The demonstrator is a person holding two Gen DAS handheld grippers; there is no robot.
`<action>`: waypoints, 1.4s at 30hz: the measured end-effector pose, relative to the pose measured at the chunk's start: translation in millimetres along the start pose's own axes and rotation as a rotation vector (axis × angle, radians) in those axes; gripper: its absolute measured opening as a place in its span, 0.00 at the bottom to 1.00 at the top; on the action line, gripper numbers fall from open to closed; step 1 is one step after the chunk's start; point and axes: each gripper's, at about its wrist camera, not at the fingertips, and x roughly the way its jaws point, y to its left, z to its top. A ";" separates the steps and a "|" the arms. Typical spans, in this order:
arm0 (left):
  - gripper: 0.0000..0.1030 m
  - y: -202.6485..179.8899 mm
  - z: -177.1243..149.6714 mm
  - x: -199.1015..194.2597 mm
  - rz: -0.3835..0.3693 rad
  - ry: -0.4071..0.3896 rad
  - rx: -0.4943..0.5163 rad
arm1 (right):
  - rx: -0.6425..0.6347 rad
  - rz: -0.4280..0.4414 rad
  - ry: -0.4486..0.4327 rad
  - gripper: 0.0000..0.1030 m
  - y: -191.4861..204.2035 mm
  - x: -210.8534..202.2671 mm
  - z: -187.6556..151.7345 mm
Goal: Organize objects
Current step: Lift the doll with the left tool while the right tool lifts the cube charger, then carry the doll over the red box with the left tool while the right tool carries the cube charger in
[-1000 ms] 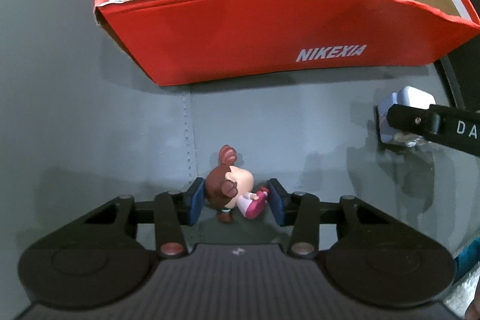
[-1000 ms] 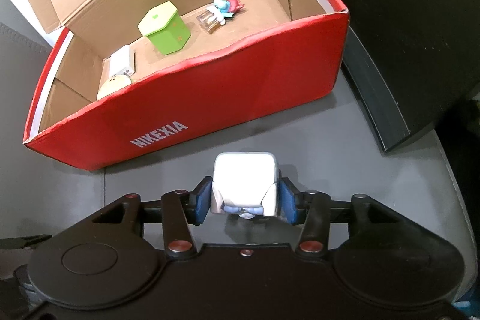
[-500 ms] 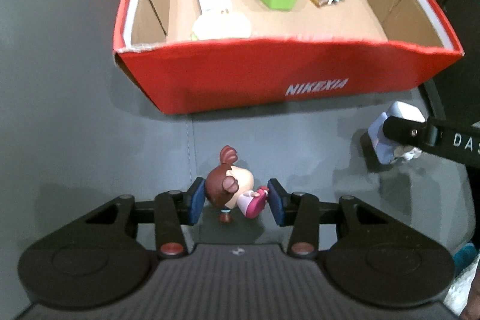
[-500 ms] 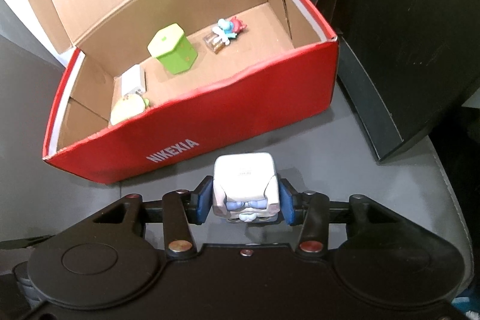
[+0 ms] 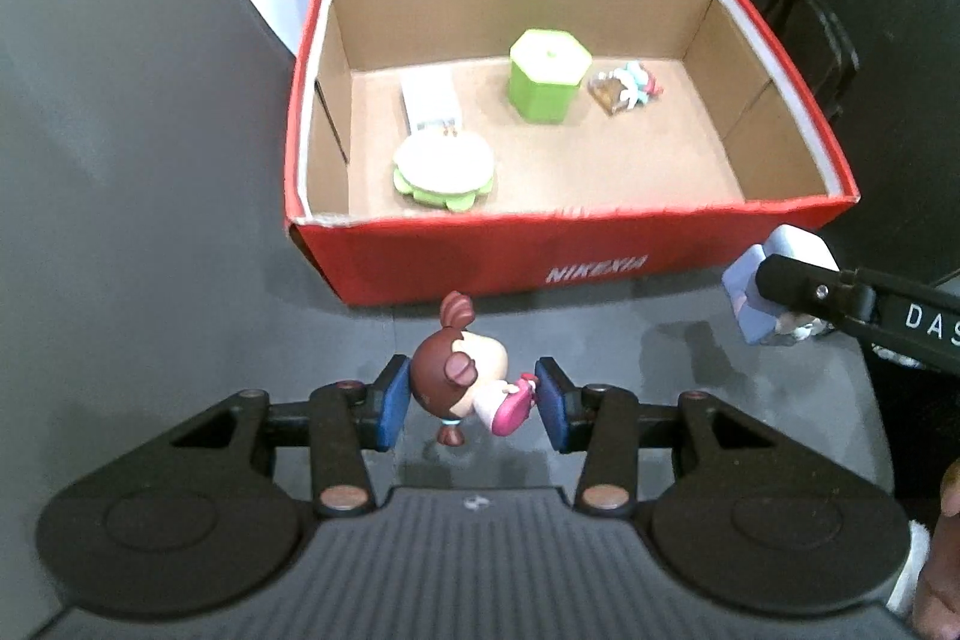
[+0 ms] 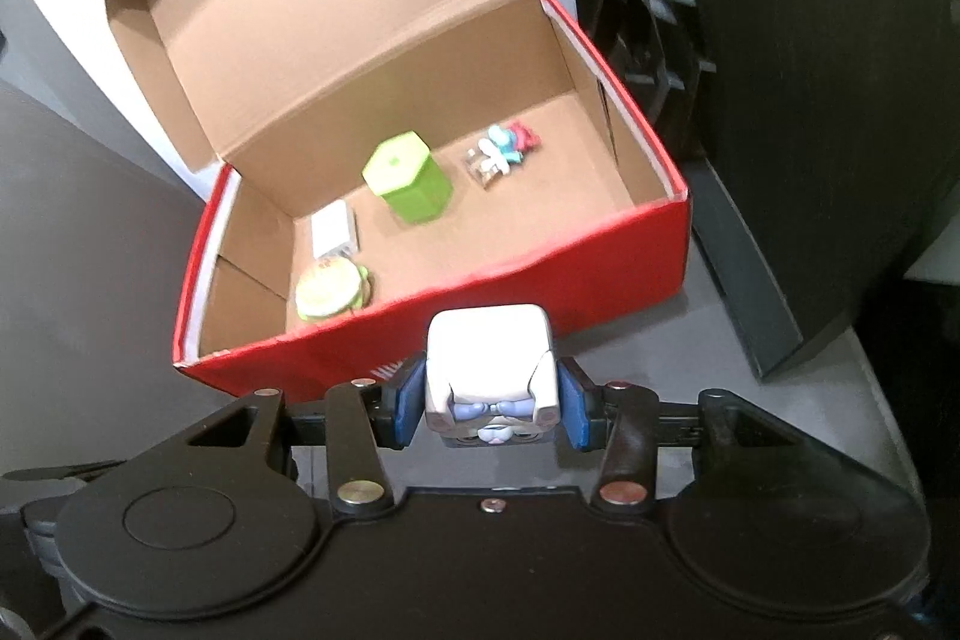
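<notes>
The left gripper (image 5: 474, 403) is clamping a small doll figurine (image 5: 465, 382) with brown pigtails and a pink shoe; its blue pads (image 5: 393, 403) are pressing on the doll's head on one side and its foot on the other, holding it sideways above the dark grey tabletop (image 5: 150, 220). The right gripper (image 6: 492, 403) is gripping a white cube-shaped figurine (image 6: 489, 370) with a bluish face on its lower side, the pads squeezing the cube's two flanks. In the left wrist view, that same cube figurine (image 5: 756, 304) is showing at the right edge, partly covered by the right gripper's black finger.

Just beyond both held toys, a red shoebox (image 5: 600, 256) is sitting on the table with its lid standing open at the back. Inside, near the front left corner, a round cream-and-green toy (image 5: 444, 166) is lying on the cardboard floor. Right behind it a flat white rectangular item (image 5: 429, 100) is lying. Farther back, near the middle, a green hexagonal box (image 5: 549, 76) is standing upright, and beside it to the right a small colourful toy (image 5: 624, 88) is resting; its details are too blurred to make out.
</notes>
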 end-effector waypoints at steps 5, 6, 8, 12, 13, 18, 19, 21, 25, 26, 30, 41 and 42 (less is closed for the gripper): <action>0.42 3.9 3.0 -17.2 -0.023 -0.065 -0.021 | -0.025 0.009 -0.037 0.43 -0.1 -15.8 10.7; 0.42 4.2 4.3 -20.3 -0.026 -0.074 -0.024 | -0.031 0.010 -0.042 0.43 0.1 -18.1 12.6; 0.42 5.4 6.3 -26.8 -0.032 -0.098 -0.031 | -0.044 0.012 -0.052 0.43 0.1 -23.1 16.1; 0.42 6.8 10.4 -38.4 -0.042 -0.142 -0.044 | -0.060 0.021 -0.063 0.43 -0.8 -30.5 20.7; 0.42 7.3 11.3 -41.1 -0.044 -0.155 -0.047 | -0.064 0.024 -0.063 0.43 -0.9 -31.7 22.3; 0.42 11.7 15.2 -52.5 -0.055 -0.205 -0.073 | -0.097 0.033 -0.079 0.43 2.7 -37.5 31.5; 0.42 12.4 16.1 -54.7 -0.055 -0.216 -0.077 | -0.104 0.034 -0.081 0.43 3.5 -38.6 33.7; 0.42 13.6 18.2 -58.3 -0.058 -0.232 -0.083 | -0.114 0.037 -0.086 0.43 4.4 -40.4 38.0; 0.42 15.0 22.3 -63.9 -0.064 -0.264 -0.094 | -0.135 0.044 -0.090 0.43 6.4 -41.9 45.8; 0.42 15.9 23.4 -64.8 -0.067 -0.270 -0.099 | -0.142 0.044 -0.091 0.43 7.3 -42.1 48.3; 0.42 18.2 29.5 -66.4 -0.077 -0.286 -0.109 | -0.173 0.047 -0.098 0.43 10.2 -41.7 59.6; 0.42 25.2 43.7 -57.4 -0.084 -0.290 -0.132 | -0.249 0.068 -0.083 0.43 17.6 -28.1 89.7; 0.42 26.3 45.1 -56.4 -0.084 -0.290 -0.134 | -0.253 0.071 -0.080 0.43 18.5 -26.6 92.3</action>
